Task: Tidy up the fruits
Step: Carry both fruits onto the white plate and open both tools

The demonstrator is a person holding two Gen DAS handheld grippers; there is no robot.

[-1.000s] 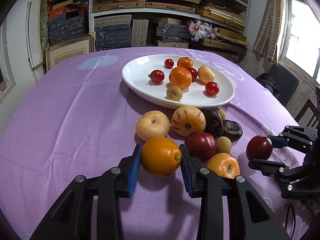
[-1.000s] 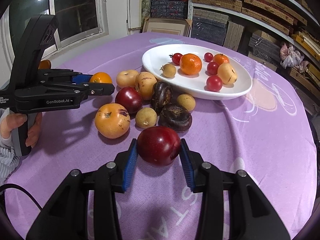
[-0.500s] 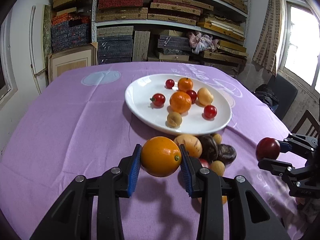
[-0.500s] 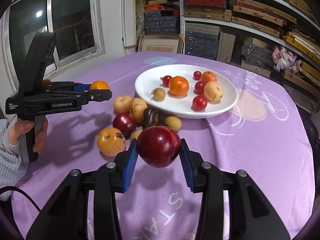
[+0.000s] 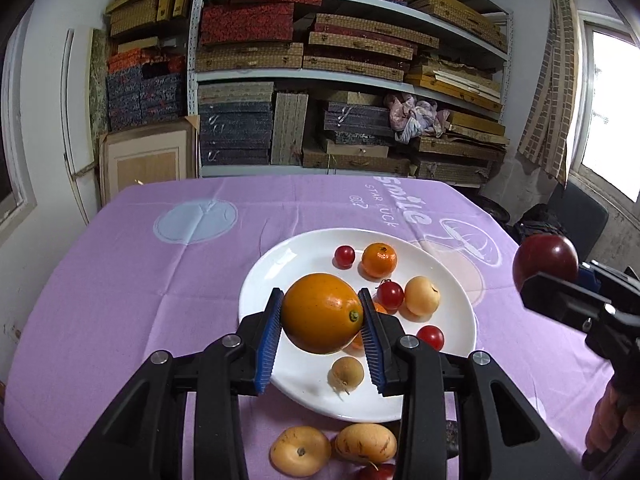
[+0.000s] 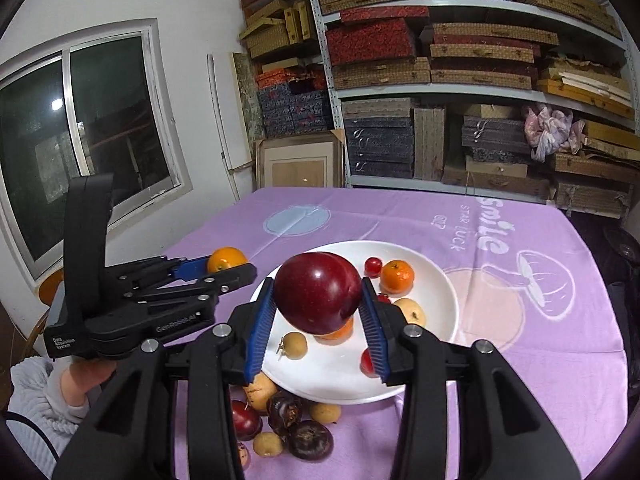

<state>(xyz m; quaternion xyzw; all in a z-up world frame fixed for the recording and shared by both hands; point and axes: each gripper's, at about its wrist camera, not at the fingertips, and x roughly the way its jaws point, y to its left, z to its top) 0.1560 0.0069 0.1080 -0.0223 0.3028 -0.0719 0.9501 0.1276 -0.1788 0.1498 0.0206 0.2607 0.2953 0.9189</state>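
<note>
Left claw is clamped on an orange, blue pads pressed against both sides, and it's up in the air over the near-left part of the white plate. Right claw is gripping a dark red plum the same way, also held above the plate's near edge. Both fruits are clear of the tabletop, which has a purple cloth on it. The plate has a mandarin, a few cherry tomatoes, a pale yellow fruit and a small tan one. A loose pile of yellow, tan and dark purple fruit sits on the cloth just in front of the plate.
</note>
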